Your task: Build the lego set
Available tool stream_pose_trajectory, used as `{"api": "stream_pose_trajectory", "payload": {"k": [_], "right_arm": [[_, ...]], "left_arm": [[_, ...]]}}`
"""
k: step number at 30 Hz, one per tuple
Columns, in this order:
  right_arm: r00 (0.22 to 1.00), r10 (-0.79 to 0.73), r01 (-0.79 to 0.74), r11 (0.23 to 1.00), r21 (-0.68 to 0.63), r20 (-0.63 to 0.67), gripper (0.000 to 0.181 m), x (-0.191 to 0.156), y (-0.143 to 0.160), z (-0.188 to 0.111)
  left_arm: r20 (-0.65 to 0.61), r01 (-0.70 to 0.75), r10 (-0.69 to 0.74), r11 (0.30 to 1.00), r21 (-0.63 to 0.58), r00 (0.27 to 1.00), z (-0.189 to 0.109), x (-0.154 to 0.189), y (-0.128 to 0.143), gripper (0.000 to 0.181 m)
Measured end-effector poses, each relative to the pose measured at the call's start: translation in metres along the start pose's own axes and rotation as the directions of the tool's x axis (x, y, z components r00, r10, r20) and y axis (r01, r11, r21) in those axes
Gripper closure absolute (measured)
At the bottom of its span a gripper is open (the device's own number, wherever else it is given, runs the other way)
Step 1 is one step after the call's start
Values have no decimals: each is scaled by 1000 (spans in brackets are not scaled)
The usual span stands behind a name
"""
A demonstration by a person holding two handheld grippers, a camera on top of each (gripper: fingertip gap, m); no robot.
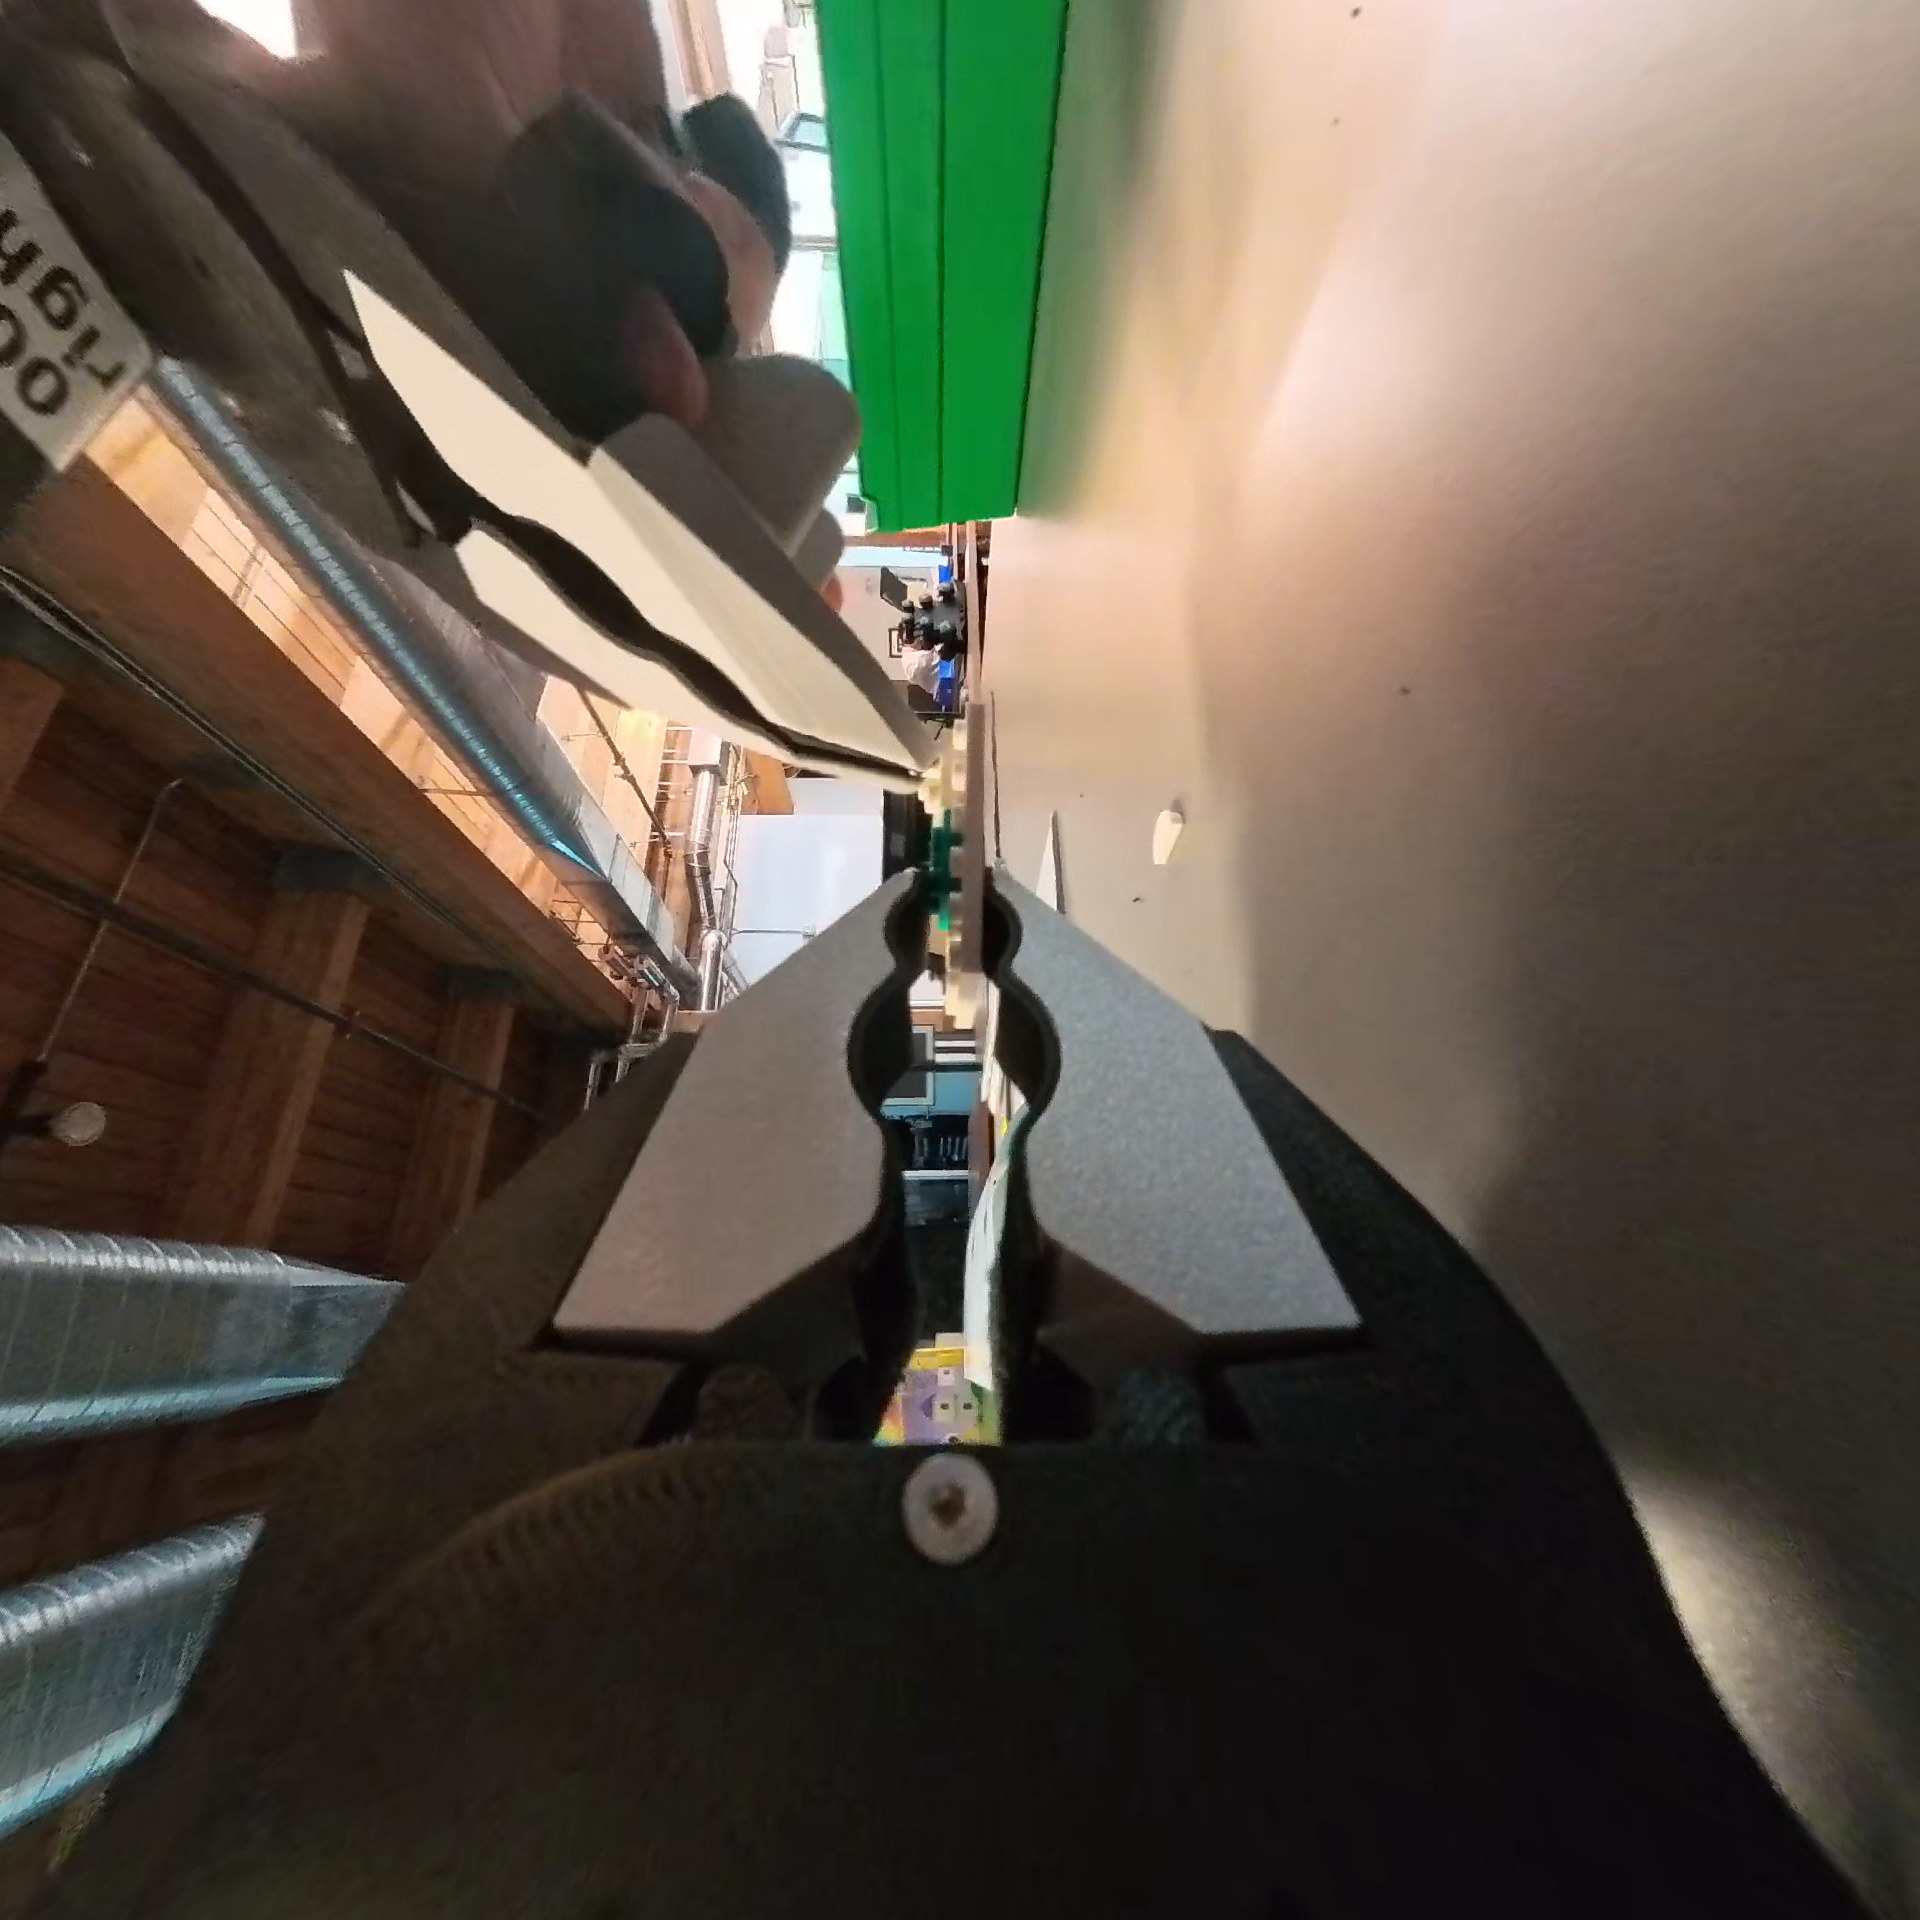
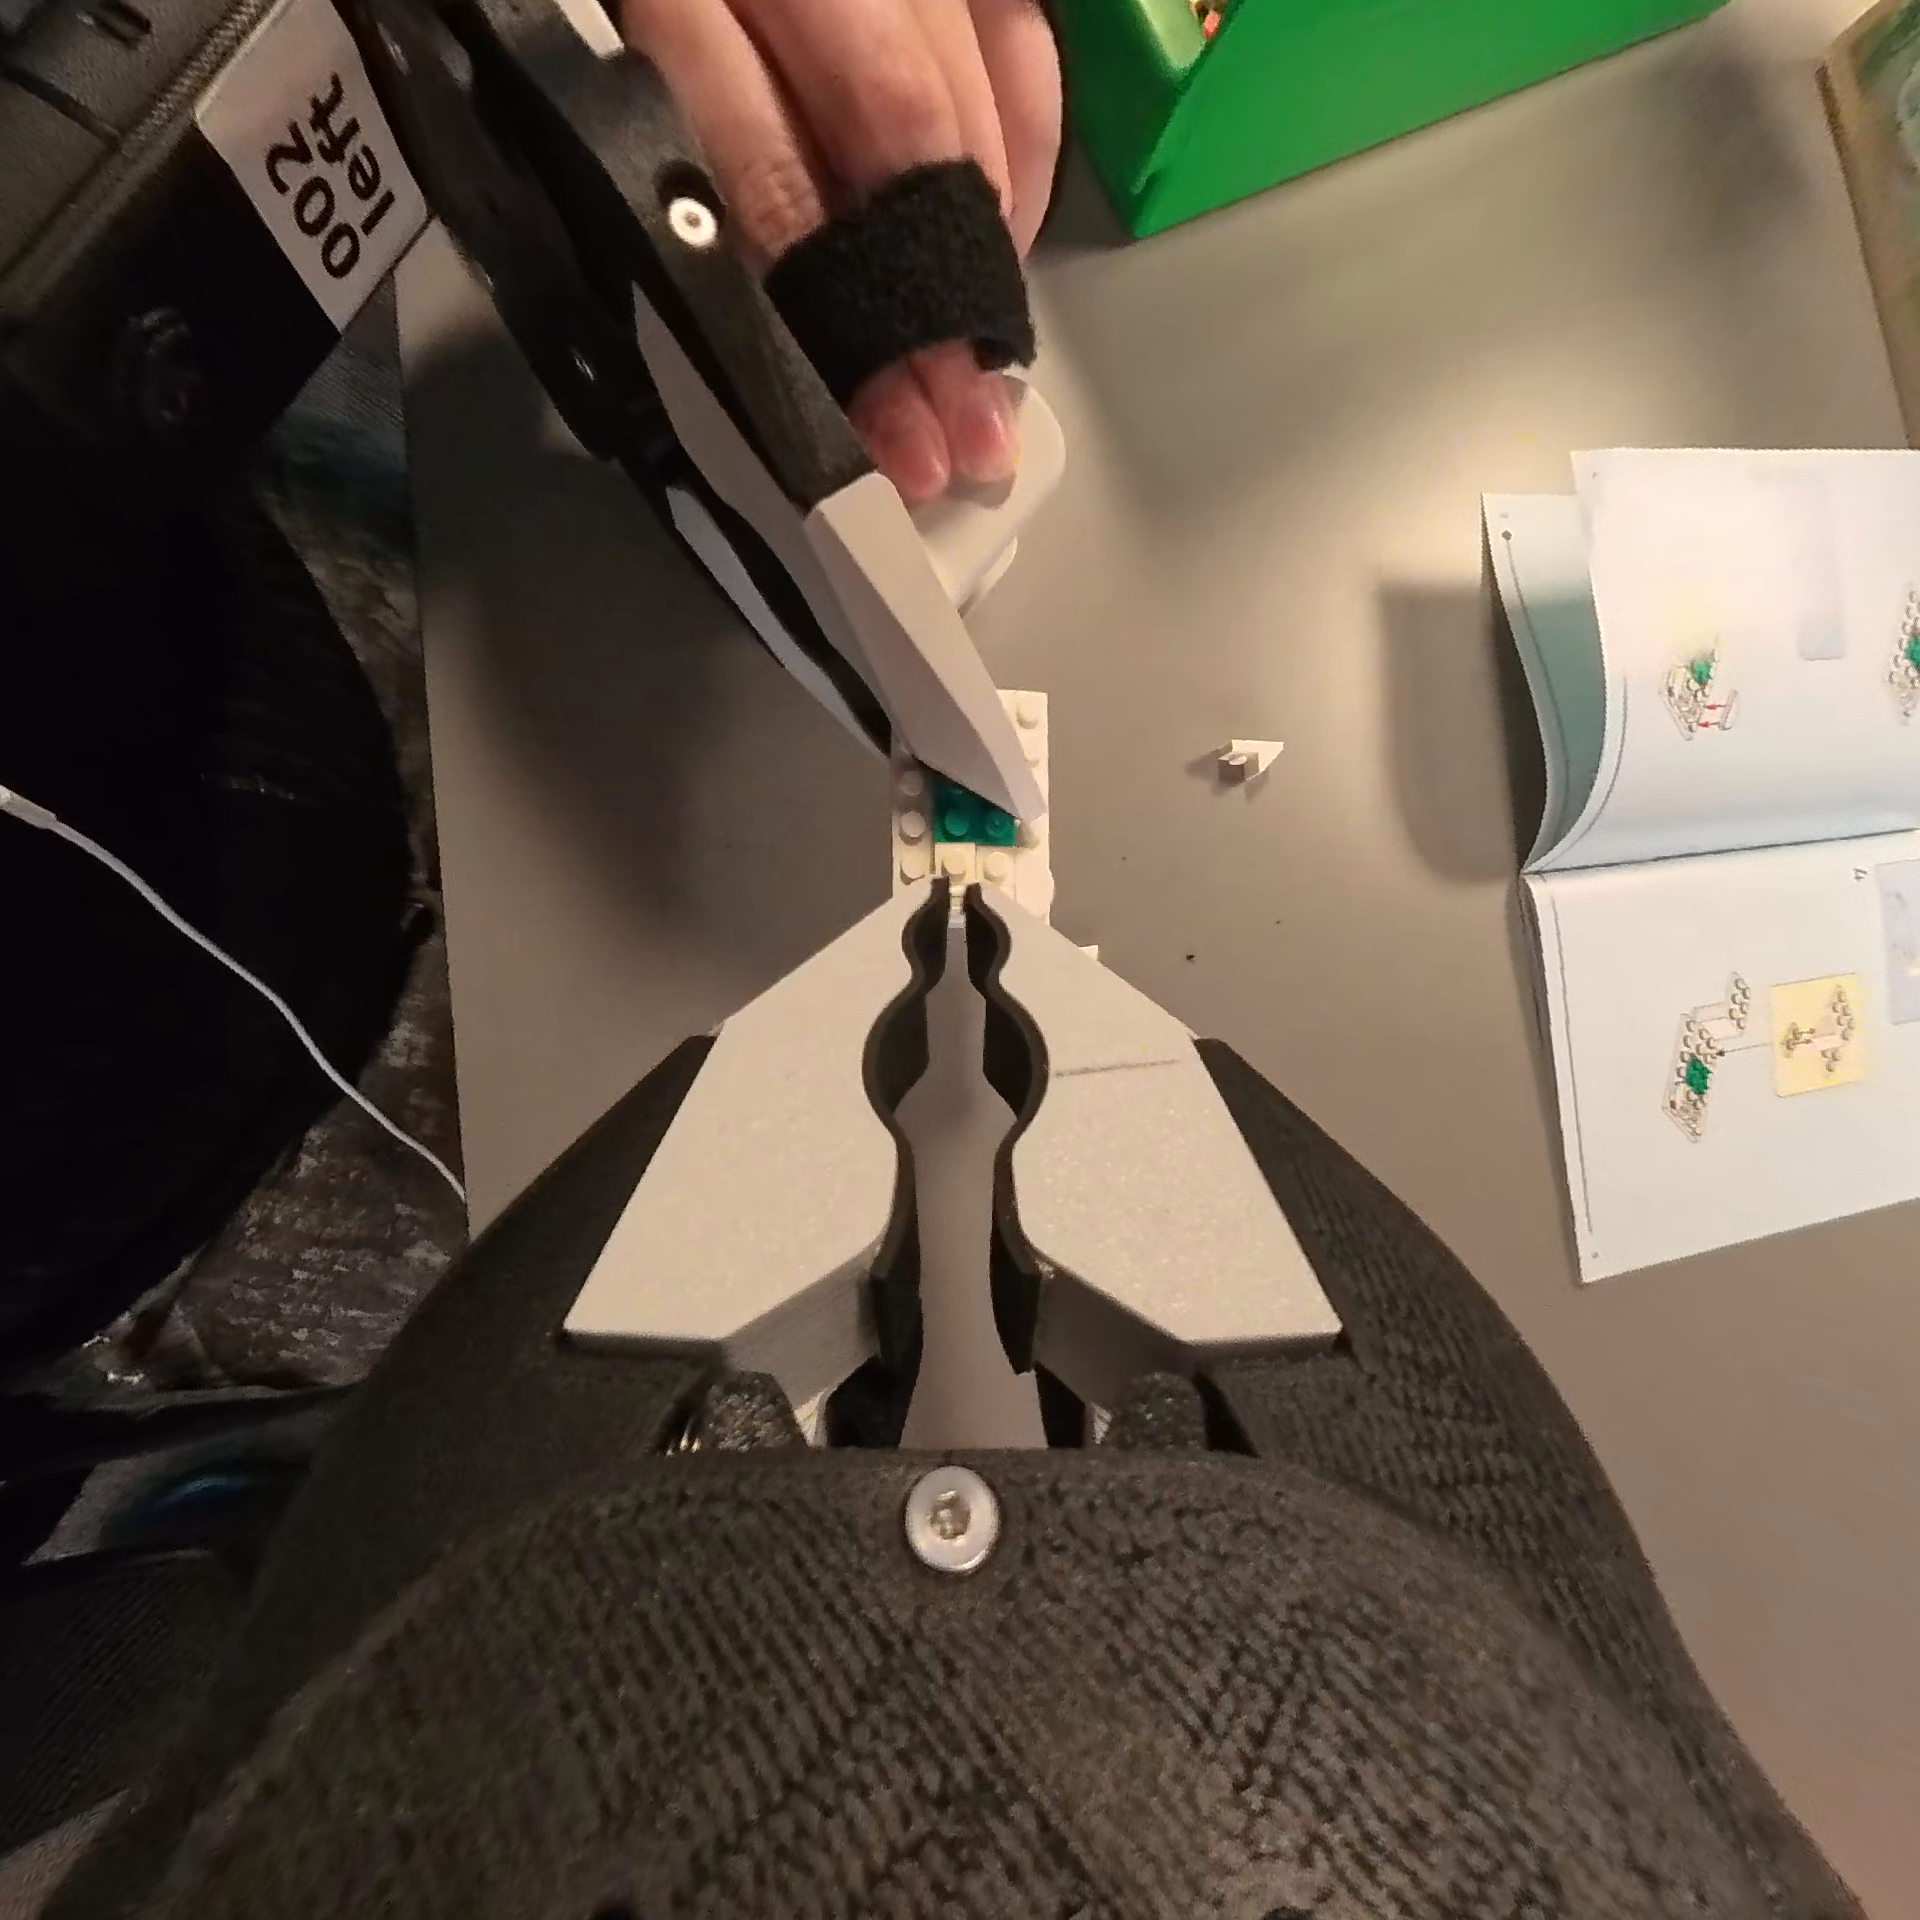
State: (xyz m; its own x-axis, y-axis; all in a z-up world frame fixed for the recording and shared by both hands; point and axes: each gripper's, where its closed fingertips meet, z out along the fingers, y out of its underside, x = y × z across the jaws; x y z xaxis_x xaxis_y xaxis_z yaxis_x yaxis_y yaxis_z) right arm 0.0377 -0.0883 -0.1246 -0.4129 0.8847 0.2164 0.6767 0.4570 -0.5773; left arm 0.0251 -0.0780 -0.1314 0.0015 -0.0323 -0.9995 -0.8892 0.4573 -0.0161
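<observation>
Two grippers: both meet at the build (image 2: 971,821), a white plate stack with a green brick (image 2: 971,824) on top, lying on the table (image 2: 1351,935).
Left gripper (image 1: 951,894): pinched on the build's edge; I judge it is steadying it.
Right gripper (image 2: 958,902): nearly shut, a small white piece (image 2: 956,883) between the tips, just this side of the green brick.
Risk 1: I press off-stud, piece pops out or sits crooked.
Risk 2: left grip is thin-edge only; a hard push could tilt or slip the build.
Loose part (image 2: 1247,756): right of the build, untouched.
Booklet (image 2: 1704,862): farther right, open.
</observation>
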Motion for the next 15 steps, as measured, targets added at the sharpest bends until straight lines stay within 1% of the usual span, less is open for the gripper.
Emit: {"api": "stream_pose_trajectory", "payload": {"k": [3, 7, 9, 10, 11, 13, 15], "right_arm": [[1000, -22, 21, 1000, -14, -15, 177, 1, 0, -1], [996, -54, 54, 999, -5, -65, 163, 2, -3, -5], [990, -82, 83, 997, 2, -111, 160, 2, -4, -7], [984, -105, 106, 994, 5, -146, 153, 3, -5, -8], [974, -137, 141, 990, 10, -182, 150, 3, -7, -8], [928, -250, 257, 966, -12, -275, 149, 2, -10, -9], [835, -406, 396, 912, -106, -371, 149, 1, -9, -6]], "left_arm": [[-3, 4, -4, 1000, -1, 1000, 0, 1, 0, 174], [-9, 29, -29, 1000, -5, 1000, 0, 1, 2, 174], [-14, 45, -45, 999, -8, 999, 0, 1, 3, 174], [-16, 52, -52, 999, -12, 999, 0, 1, 4, 174], [-18, 59, -60, 998, -14, 998, 0, 1, 5, 174], [-21, 74, -74, 997, -16, 997, 0, 1, 6, 174], [-22, 79, -80, 997, -18, 997, 0, 1, 7, 174]]}}
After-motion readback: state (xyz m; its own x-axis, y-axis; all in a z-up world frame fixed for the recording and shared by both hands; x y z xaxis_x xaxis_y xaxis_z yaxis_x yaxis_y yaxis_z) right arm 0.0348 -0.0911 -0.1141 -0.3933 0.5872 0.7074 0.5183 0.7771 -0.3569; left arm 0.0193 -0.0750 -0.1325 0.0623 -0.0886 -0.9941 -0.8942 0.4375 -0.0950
